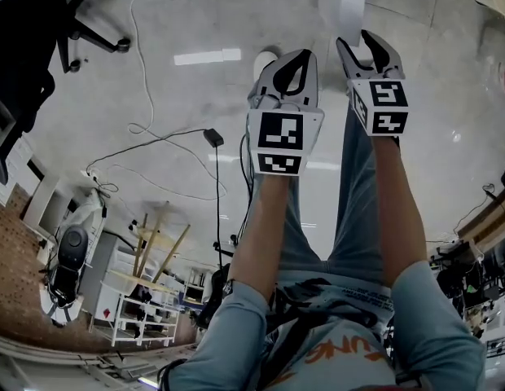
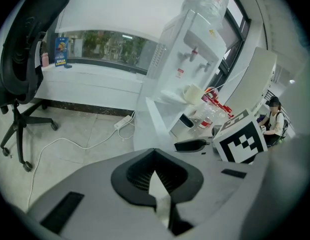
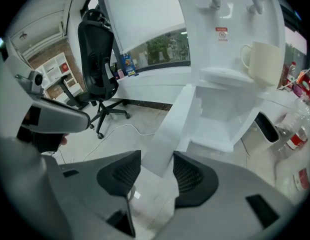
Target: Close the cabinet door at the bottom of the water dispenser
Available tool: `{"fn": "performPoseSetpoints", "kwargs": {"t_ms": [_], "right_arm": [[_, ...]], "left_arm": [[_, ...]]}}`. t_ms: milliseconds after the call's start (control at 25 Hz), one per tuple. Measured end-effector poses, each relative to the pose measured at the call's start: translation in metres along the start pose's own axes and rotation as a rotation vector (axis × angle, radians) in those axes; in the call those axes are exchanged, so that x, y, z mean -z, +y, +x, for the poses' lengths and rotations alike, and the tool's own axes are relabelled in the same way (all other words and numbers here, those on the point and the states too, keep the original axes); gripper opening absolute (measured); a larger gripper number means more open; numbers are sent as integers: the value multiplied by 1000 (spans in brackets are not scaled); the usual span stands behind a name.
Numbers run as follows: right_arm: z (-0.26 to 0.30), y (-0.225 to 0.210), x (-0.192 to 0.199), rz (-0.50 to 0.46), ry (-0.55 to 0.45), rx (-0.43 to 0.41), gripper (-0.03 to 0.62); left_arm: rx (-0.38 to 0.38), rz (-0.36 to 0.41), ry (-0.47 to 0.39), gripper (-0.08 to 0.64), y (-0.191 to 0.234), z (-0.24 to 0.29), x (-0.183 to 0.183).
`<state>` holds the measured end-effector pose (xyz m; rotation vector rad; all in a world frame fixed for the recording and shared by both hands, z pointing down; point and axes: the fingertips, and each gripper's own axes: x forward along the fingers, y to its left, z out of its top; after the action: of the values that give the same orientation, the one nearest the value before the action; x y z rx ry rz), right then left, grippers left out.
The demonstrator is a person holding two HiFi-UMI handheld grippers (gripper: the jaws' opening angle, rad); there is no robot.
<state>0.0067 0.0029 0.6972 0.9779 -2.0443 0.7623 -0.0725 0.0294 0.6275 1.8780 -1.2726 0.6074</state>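
Open cabinet door juts out from the base of the water dispenser, edge-on between the parted fingers of the right gripper. Bare floor left of the door gives passing room, crossed by a white cable. An office chair stands well left. Bottles crowd the dispenser's right side.

Water dispenser: white, upright on the floor, two taps near the top. Its bottom cabinet is open and white inside. Cabinet door: plain white panel, attached at the cabinet's left edge in the right gripper view. It is swung wide out from the front, nearly edge-on to that camera, not closed.
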Motion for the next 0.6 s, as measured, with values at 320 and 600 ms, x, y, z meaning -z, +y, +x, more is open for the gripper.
{"fn": "performPoseSetpoints", "kwargs": {"t_ms": [320,600], "right_arm": [[-4,-7,2,17,3,7,207],[-16,-31,10,31,3,47,193]], "left_arm": [[30,20,12,8,-18,8,-3],[52,41,25,8,-34,19,-5]]}}
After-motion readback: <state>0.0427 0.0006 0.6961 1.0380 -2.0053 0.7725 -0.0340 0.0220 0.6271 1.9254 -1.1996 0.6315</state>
